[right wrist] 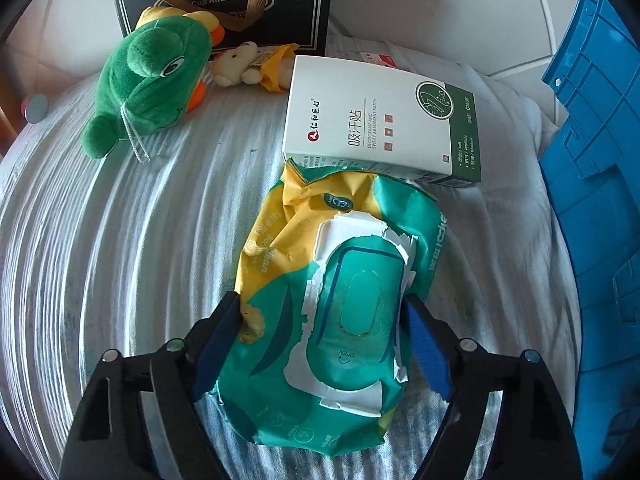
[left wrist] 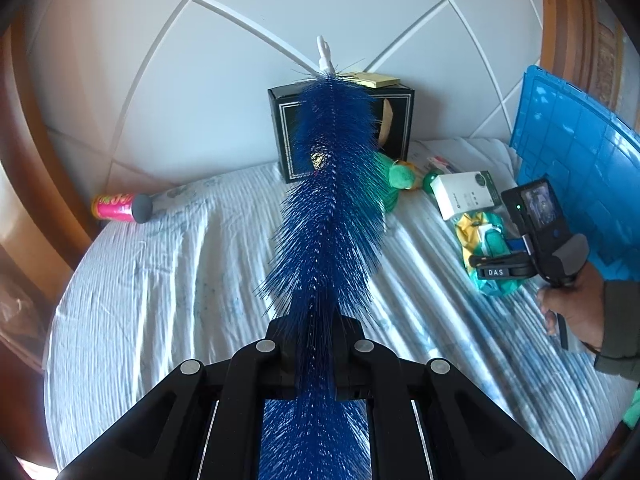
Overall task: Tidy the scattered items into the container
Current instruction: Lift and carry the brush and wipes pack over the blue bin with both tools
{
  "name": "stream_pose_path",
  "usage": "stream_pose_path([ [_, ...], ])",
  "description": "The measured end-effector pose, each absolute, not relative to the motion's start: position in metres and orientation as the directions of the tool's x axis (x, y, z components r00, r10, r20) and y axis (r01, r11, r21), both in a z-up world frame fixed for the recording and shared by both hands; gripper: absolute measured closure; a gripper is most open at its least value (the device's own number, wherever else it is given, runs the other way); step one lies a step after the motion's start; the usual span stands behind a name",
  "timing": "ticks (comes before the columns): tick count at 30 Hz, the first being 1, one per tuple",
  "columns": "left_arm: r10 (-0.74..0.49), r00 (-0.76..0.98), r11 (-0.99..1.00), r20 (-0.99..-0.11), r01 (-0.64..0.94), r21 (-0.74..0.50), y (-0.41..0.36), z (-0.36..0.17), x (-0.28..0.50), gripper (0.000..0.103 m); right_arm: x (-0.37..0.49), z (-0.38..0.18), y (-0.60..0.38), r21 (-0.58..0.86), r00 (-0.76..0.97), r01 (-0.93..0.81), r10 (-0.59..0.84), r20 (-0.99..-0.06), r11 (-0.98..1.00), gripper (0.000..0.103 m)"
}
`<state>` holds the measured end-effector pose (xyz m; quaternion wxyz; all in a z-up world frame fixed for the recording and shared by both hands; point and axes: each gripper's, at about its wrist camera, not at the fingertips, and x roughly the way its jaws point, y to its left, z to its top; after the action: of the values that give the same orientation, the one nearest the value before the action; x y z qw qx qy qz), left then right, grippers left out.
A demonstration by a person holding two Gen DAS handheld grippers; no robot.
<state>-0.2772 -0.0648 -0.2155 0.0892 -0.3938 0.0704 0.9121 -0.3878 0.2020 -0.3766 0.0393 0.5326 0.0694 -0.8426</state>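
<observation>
2 views | left: blue brush (left wrist: pixel 332 184) clamped | right: wipes pack (right wrist: pixel 332 300) straddled

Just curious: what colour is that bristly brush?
Dark blue bristle brush, white tip; clearest in the left wrist view.

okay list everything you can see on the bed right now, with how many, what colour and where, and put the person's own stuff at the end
bottle brush: one, blue, held in left tool.
wipes pack: one, green and yellow, mid-bed, between right tool's fingers.
patch box: one, white and green, resting on the pack's far end.
frog plush: one, green, before gift bag.
small bear: one, cream, beside frog.
gift bag: one, black, at headboard.
can: one, pink, bed's far left.
crate: one, blue, right.
left tool: shut on brush.
right tool: open around pack.
</observation>
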Motion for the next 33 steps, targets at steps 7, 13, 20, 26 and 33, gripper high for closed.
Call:
stream_pose_path([
  [7,0.101,-0.686,-0.977,-0.720,-0.206,0.059,-0.065,-0.210,-0.271,0.095,-0.375,-0.355,0.213,-0.009,-0.438,0.162,-0.064,-0.897,-0.987,0.070],
  [13,0.101,-0.697,-0.979,-0.710,-0.198,0.056,-0.064,-0.203,-0.261,0.095,-0.361,-0.330,0.213,-0.006,-0.455,0.180,-0.078,-0.887,-0.984,0.074],
  [20,0.105,-0.706,-0.979,-0.700,-0.198,0.052,-0.063,-0.190,-0.244,0.095,-0.330,-0.291,0.217,-0.008,-0.485,0.187,-0.085,-0.871,-0.982,0.074],
  [26,0.142,-0.709,-0.973,-0.691,-0.229,0.035,-0.064,-0.173,-0.225,0.095,-0.281,-0.244,0.211,-0.013,-0.518,0.215,-0.102,-0.850,-0.977,0.074],
  [33,0.194,-0.720,-0.964,-0.666,-0.267,0.009,-0.068,-0.154,-0.204,0.095,-0.209,-0.188,0.201,-0.030,-0.563,0.257,-0.125,-0.817,-0.966,0.074],
])
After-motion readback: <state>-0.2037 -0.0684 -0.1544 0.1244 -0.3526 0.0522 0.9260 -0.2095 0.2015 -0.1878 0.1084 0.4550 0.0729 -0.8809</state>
